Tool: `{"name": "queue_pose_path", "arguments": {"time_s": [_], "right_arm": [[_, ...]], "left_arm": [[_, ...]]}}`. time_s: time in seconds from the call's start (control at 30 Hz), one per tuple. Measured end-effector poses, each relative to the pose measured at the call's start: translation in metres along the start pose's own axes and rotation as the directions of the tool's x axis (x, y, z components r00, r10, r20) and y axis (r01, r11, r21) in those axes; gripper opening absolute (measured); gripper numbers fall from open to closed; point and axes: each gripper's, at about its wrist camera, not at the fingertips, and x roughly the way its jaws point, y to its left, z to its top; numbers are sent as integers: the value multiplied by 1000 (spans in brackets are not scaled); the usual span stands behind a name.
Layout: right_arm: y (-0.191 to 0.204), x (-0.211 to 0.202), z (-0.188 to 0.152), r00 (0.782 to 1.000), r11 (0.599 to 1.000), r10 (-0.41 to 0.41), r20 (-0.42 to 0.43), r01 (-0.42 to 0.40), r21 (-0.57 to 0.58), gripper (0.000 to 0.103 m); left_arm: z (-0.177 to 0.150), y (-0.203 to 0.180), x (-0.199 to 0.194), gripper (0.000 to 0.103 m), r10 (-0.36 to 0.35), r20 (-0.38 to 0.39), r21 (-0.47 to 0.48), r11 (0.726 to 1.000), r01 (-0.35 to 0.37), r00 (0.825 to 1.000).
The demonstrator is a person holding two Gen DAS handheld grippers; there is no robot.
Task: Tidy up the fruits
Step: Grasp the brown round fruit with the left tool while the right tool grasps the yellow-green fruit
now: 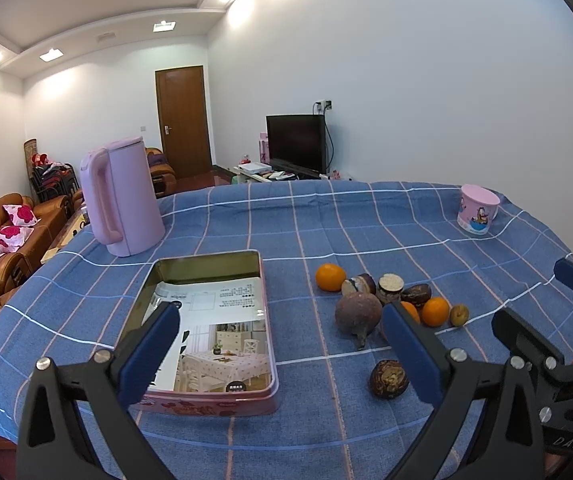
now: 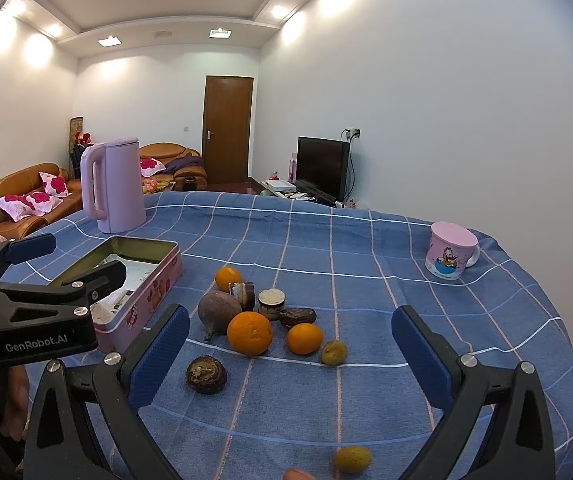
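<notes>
Both my grippers, left (image 1: 282, 344) and right (image 2: 290, 356), gape empty; beside the tin (image 1: 272, 368), my left finger (image 1: 410, 344) half-hides one orange (image 1: 411, 311)

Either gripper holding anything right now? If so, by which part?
Nothing held. The left gripper hangs open over the pink rectangular tin tray; the right gripper is open above the loose fruit, fingers touching none.

White walls (image 2: 446, 80), brown door (image 2: 228, 128), orange sofas (image 2: 18, 196) — leather, perhaps.
</notes>
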Motion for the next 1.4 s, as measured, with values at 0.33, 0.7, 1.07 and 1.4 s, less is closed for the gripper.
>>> {"name": "queue_pose_path", "arguments": {"time_s": [0.33, 0.7, 1.07, 1.4], "right_arm": [[-10, 7, -18, 999, 1000, -16, -30, 16, -4, 102], [-33, 14, -55, 995, 998, -52, -85, 54, 20, 102], [-49, 13, -84, 990, 996, -58, -126, 66, 58, 88], [-58, 22, -98, 985, 994, -33, -168, 50, 96, 64]], "left_arm": [[-13, -11, 13, 103, -17, -24, 18, 1000, 18, 1000], [-40, -32, 35, 102, -101, -104, 37, 994, 106, 989], [-53, -51, 51, 87, -177, -189, 60, 980, 191, 966], [-64, -70, 62, 64, -219, -251, 91, 965, 248, 943]]}}
